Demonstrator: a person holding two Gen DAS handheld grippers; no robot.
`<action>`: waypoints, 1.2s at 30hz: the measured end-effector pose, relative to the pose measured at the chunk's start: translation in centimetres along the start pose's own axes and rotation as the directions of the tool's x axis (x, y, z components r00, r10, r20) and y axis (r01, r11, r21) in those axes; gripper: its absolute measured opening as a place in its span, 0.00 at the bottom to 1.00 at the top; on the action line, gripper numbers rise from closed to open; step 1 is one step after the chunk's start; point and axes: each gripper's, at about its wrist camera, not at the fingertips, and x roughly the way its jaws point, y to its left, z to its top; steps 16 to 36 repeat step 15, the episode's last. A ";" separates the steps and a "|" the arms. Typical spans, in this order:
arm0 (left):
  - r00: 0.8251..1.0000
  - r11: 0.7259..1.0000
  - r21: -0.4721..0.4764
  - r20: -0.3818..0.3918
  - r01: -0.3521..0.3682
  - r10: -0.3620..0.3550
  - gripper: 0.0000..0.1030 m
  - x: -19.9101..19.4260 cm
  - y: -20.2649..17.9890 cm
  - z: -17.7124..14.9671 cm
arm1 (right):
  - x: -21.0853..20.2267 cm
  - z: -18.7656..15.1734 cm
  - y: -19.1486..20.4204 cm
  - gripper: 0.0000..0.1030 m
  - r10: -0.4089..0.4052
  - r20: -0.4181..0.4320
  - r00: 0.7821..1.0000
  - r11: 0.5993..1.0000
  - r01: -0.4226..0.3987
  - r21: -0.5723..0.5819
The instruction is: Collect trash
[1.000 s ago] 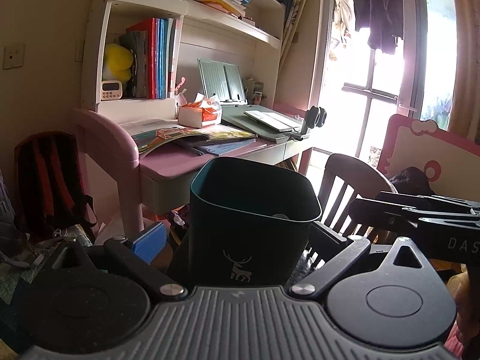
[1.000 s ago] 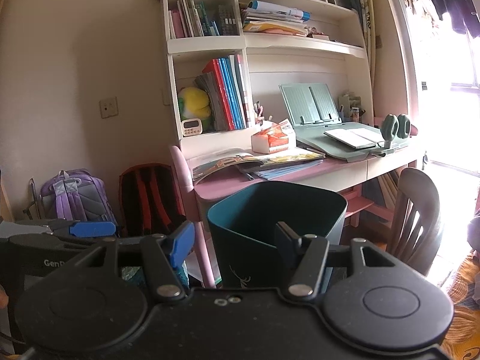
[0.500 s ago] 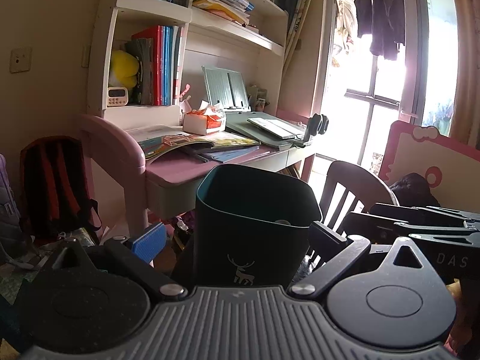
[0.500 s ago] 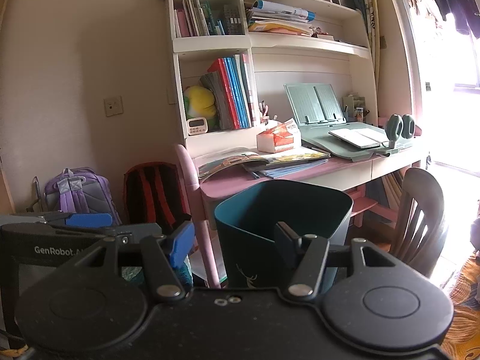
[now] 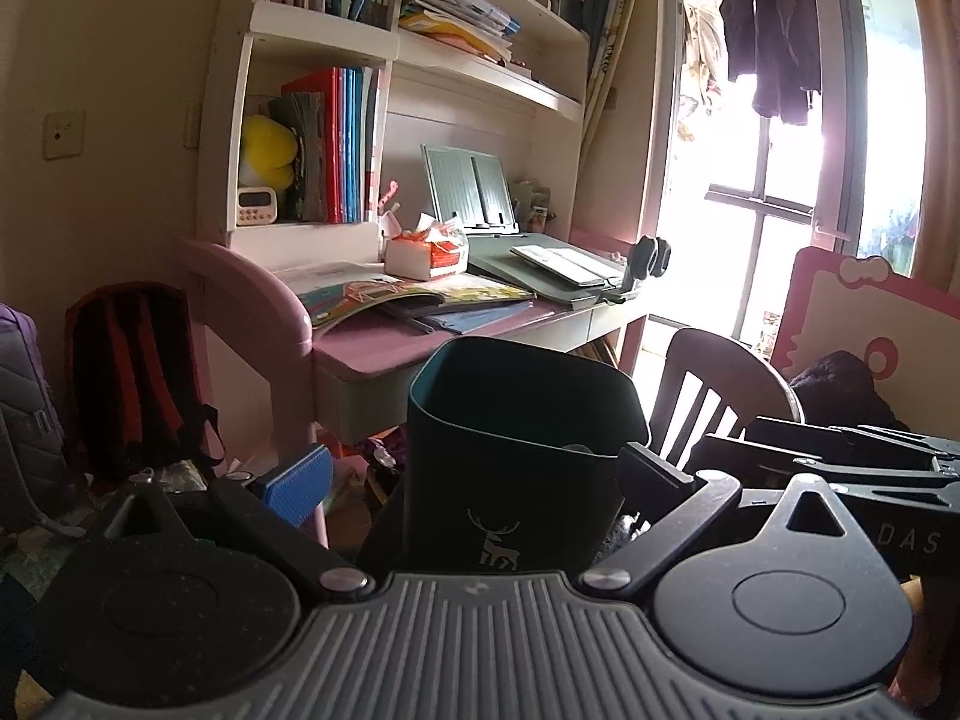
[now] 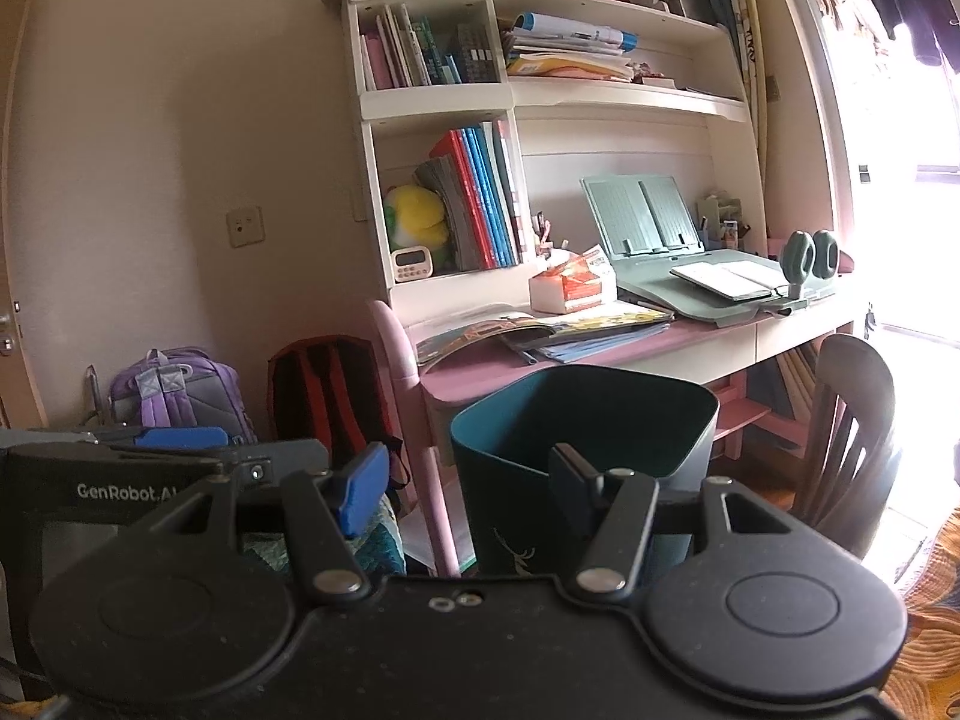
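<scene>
A dark teal bin (image 5: 510, 480) with a white deer mark stands upright between the spread fingers of my left gripper (image 5: 474, 474). The blue left pad (image 5: 297, 483) is apart from the bin's wall. The right fingertip (image 5: 654, 474) overlaps its rim. The bin's base is hidden. In the right wrist view the bin (image 6: 510, 516) sits right of centre. My right gripper (image 6: 468, 480) is open, and its right finger (image 6: 573, 474) overlaps the bin's front. Each gripper shows at the edge of the other's view, the right (image 5: 738, 444) and the left (image 6: 240, 450).
A pink desk (image 5: 384, 348) with open books and a red and white box (image 5: 426, 252) stands beyond the bin, under white shelves. A dark wooden chair (image 5: 720, 378) is to the right. A red and black backpack (image 5: 138, 372) and a purple one (image 6: 174, 390) lean on the wall.
Both views have drifted slightly, so the desk and bin sit a little further right. The fingers of both grippers keep the same spread.
</scene>
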 end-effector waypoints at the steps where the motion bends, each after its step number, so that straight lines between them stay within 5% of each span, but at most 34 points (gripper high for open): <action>1: 1.000 1.000 -0.001 0.002 -0.002 0.002 0.99 -0.1 0.0 0.1 | -0.1 0.0 0.0 0.57 0.000 0.001 1.000 1.000 0.000 0.001; 36: 1.000 1.000 -0.016 0.007 0.004 -0.004 0.99 -0.3 1.1 -0.5 | 0.1 0.0 0.9 0.57 -0.009 -0.009 1.000 1.000 0.009 0.001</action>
